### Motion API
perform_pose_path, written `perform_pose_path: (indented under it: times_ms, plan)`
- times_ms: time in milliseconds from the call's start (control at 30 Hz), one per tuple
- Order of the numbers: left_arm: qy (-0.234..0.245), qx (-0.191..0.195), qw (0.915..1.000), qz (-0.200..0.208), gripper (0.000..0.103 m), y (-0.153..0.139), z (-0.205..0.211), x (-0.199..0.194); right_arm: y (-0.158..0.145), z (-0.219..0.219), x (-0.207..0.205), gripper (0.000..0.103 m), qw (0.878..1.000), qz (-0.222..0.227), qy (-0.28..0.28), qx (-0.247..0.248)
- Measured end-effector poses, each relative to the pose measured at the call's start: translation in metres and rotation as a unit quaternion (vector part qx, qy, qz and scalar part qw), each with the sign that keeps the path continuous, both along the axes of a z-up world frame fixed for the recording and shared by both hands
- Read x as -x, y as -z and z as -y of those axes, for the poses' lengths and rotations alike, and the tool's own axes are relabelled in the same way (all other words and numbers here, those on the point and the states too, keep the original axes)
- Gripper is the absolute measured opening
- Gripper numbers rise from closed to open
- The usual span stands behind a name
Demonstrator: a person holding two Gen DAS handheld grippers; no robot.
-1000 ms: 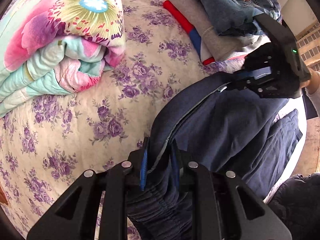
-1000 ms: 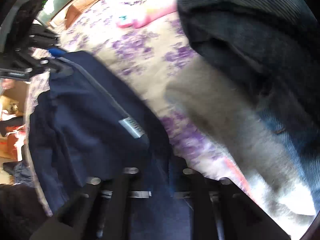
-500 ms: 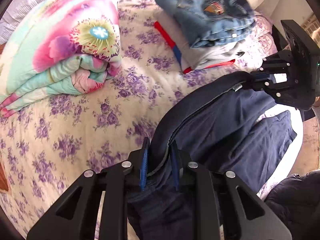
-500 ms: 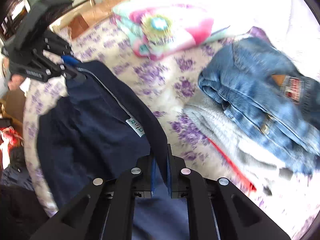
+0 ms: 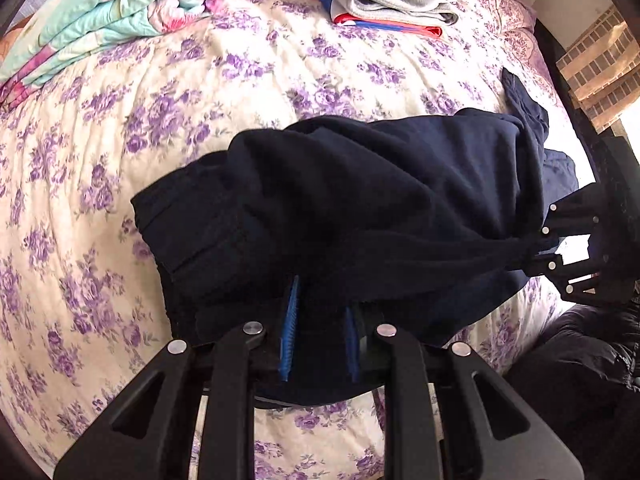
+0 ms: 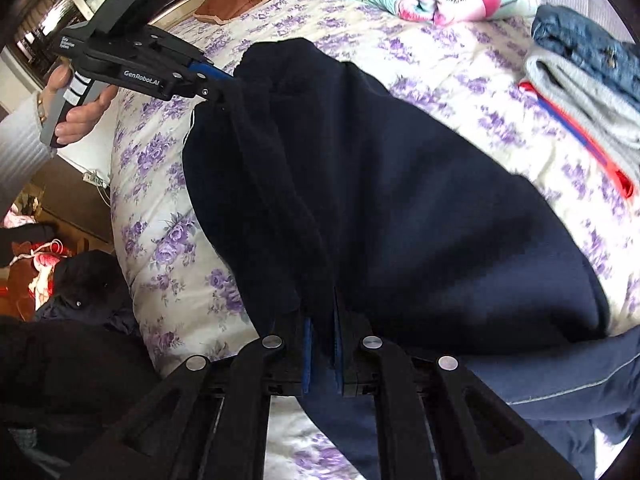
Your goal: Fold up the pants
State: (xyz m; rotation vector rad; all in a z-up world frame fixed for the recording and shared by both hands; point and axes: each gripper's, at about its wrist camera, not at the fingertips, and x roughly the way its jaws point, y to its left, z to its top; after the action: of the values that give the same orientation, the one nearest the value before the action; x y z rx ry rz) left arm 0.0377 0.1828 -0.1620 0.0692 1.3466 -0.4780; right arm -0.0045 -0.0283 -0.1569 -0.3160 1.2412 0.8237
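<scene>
The bed (image 5: 200,92) now carries more of the pants (image 5: 360,200): half a second ago the waistband hung stretched in the air, and it has since swung over, the dark cloth doubling onto itself. That looks like the first fold landing. Left hand-held gripper (image 5: 320,316) and right hand-held gripper (image 6: 320,336) each stay clamped on an edge of the pants.
</scene>
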Motion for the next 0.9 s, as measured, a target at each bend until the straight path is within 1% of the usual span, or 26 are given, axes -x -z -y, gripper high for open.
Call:
perform_pose_path:
  times_ms: [33, 67, 100, 167, 300, 367, 500, 567, 600, 633, 667, 700, 733, 800, 833, 867, 900]
  plan:
    - [-0.003, 0.001, 1.0000, 0.001, 0.019, -0.001, -0.001, 0.002, 0.004, -0.001, 0.005, 0.010, 1.000, -0.003, 0.009, -0.004]
    - [-0.004, -0.002, 1.0000, 0.005, 0.019, -0.002, -0.002, 0.004, 0.001, 0.001, 0.004, 0.010, 1.000, -0.007, 0.014, -0.009]
    - [-0.002, -0.006, 0.9999, 0.008, 0.019, -0.004, -0.002, 0.007, -0.001, 0.001, 0.005, 0.010, 1.000, -0.007, 0.014, -0.012]
    - [0.007, -0.011, 0.9999, 0.006, 0.019, -0.003, -0.003, 0.011, 0.004, 0.001, 0.005, 0.010, 1.000, -0.008, 0.010, -0.009]
    - [0.014, -0.011, 0.9994, -0.031, 0.022, 0.011, -0.007, 0.017, 0.020, 0.003, 0.000, 0.010, 0.999, -0.035, 0.019, -0.001]
    - [0.020, -0.009, 0.9992, -0.034, 0.024, 0.009, -0.009, 0.025, 0.027, 0.001, 0.003, 0.011, 0.999, -0.038, 0.018, 0.009]
    - [0.020, 0.009, 0.9986, -0.047, 0.025, 0.001, -0.022, 0.048, 0.034, -0.003, 0.005, 0.012, 0.999, -0.039, 0.018, 0.020]
    - [0.009, -0.008, 0.9988, -0.047, 0.031, -0.004, -0.032, 0.058, 0.034, -0.004, 0.005, 0.013, 0.999, -0.040, 0.020, 0.020]
    - [-0.003, -0.022, 0.9989, -0.042, 0.038, -0.007, -0.040, 0.061, 0.035, -0.005, 0.005, 0.014, 0.999, -0.038, 0.021, 0.021]
    - [-0.021, -0.029, 0.9987, -0.037, 0.040, -0.009, -0.049, 0.063, 0.036, -0.006, 0.005, 0.014, 0.999, -0.037, 0.021, 0.022]
    - [-0.048, -0.024, 0.9978, -0.038, 0.040, -0.012, -0.061, 0.063, 0.036, -0.006, 0.006, 0.014, 0.999, -0.036, 0.021, 0.022]
    - [-0.073, -0.011, 0.9965, -0.041, 0.040, -0.015, -0.070, 0.063, 0.035, -0.006, 0.005, 0.014, 0.999, -0.038, 0.022, 0.022]
    - [-0.094, 0.009, 0.9949, -0.034, 0.039, -0.023, -0.075, 0.064, 0.035, -0.005, 0.005, 0.014, 0.999, -0.040, 0.023, 0.021]
    - [-0.118, 0.060, 0.9912, -0.002, 0.040, -0.040, -0.075, 0.068, 0.032, -0.005, 0.004, 0.014, 0.999, -0.044, 0.025, 0.021]
    - [-0.129, 0.086, 0.9879, 0.012, 0.041, -0.047, -0.071, 0.069, 0.029, -0.005, 0.004, 0.014, 0.998, -0.044, 0.026, 0.021]
    - [-0.138, 0.108, 0.9845, 0.014, 0.044, -0.050, -0.066, 0.068, 0.026, -0.004, 0.003, 0.014, 0.999, -0.042, 0.024, 0.022]
    - [-0.146, 0.129, 0.9807, 0.012, 0.050, -0.051, -0.057, 0.066, 0.024, -0.004, 0.004, 0.014, 0.999, -0.038, 0.019, 0.025]
